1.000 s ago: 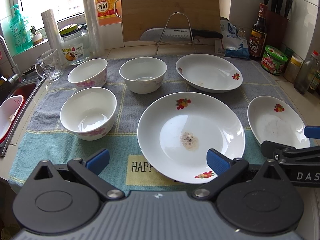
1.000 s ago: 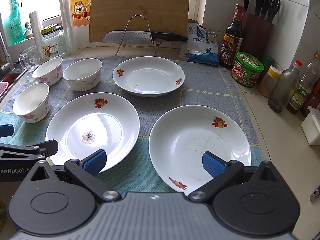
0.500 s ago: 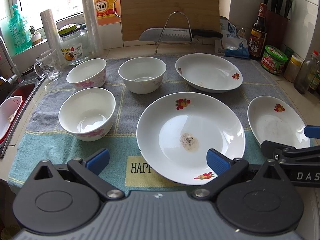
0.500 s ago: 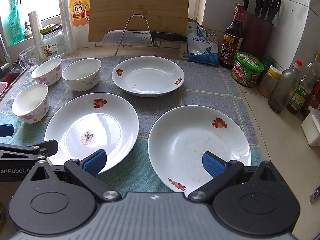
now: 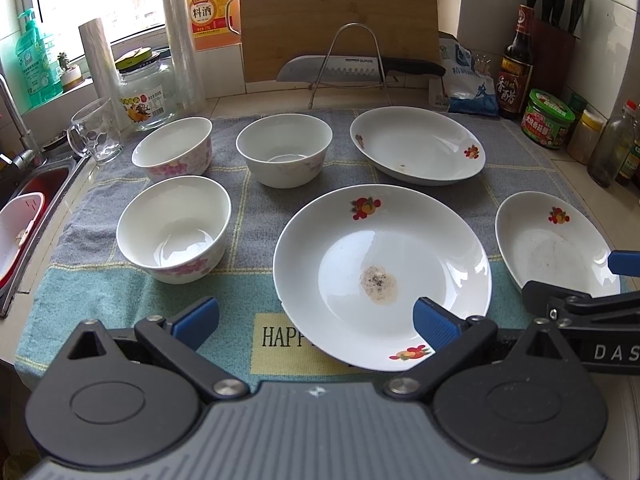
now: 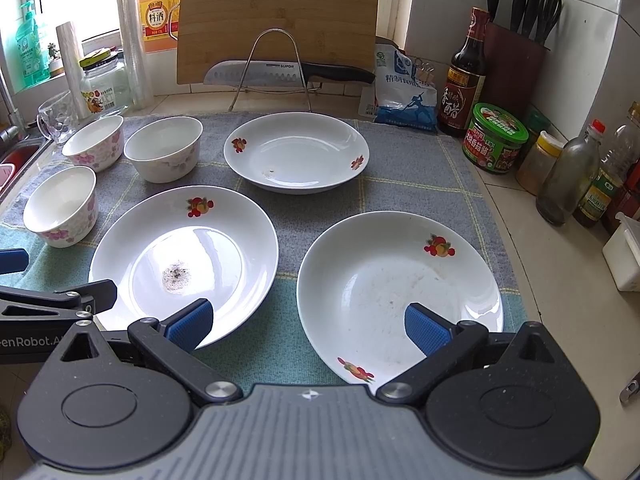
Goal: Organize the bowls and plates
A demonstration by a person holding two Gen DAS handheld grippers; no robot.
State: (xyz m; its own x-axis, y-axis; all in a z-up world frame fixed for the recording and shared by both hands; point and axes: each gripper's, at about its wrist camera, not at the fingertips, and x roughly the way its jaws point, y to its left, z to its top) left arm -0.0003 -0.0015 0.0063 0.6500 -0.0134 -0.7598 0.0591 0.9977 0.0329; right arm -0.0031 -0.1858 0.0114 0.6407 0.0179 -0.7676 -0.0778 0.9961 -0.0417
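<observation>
Three plates and three bowls sit spread out on a towel laid over the counter, none stacked and none touching. From the left wrist view, the nearest plate lies at the centre with a speckled patch of residue in its well; a second plate sits beyond it at about one o'clock, and a third plate lies to its right at three o'clock, lightly smeared inside. The bowls cluster on the other side: the near bowl at nine o'clock from the centre plate, the far-left bowl at ten o'clock, and the middle bowl at eleven o'clock, all upright. The left gripper hovers low at the towel's near edge with its blue pads spread wide, holding nothing, its right pad over the rim of the centre plate. The right gripper hangs beside it, just as wide and empty, straddling the gap between the soiled plate and the smeared one. Past the dishes, at twelve o'clock, a wire rack holds a knife in front of a leaning cutting board. A glass mug and a jar stand at ten o'clock near the sink, and sauce bottles and a green-lidded tub line the wall at two o'clock.
</observation>
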